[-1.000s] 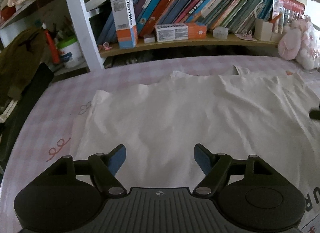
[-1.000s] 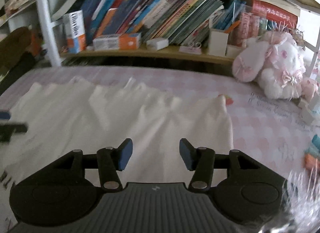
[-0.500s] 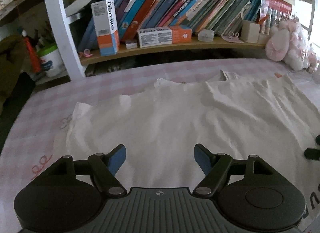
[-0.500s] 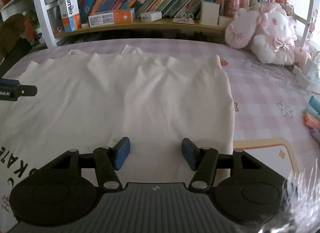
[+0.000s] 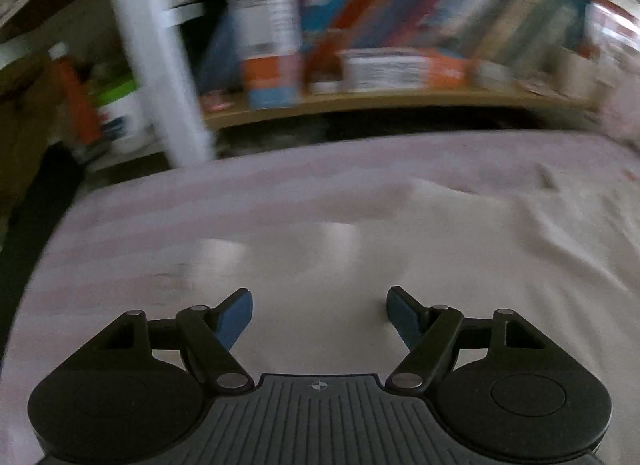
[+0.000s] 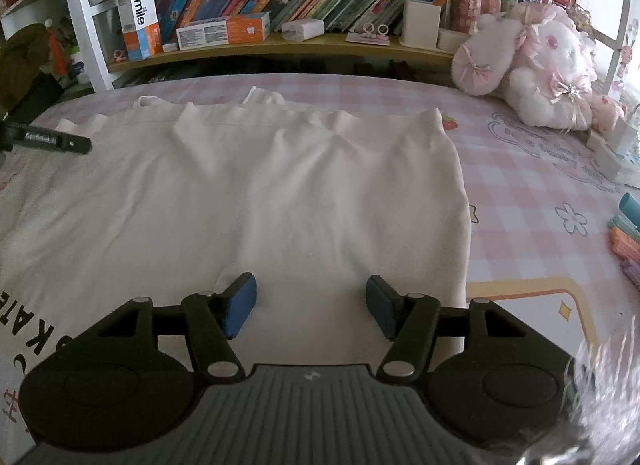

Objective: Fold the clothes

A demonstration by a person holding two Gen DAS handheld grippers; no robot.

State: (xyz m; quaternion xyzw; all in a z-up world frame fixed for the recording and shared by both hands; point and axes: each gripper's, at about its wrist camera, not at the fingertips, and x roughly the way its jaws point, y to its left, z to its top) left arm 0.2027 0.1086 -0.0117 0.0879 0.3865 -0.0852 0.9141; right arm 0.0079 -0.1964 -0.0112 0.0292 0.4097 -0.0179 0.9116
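In the left wrist view, strongly blurred, the left gripper [image 5: 319, 315] hangs with jaws wide apart and empty over the left part of the cream-white cotton shirt [image 5: 400, 265] spread on the pink checked tablecloth [image 5: 160, 205]; grabbing in such haste could miss the edge. In the right wrist view the right gripper [image 6: 311, 305] is opening its jaws, only flat shirt [image 6: 280, 185] beneath them; a pinch here may take one layer and wrinkle the fold.

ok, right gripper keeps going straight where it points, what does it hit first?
Most likely the white garment, spread flat on the checked cloth just ahead of the right gripper. Nothing sits between the open jaws. Depth is unclear.
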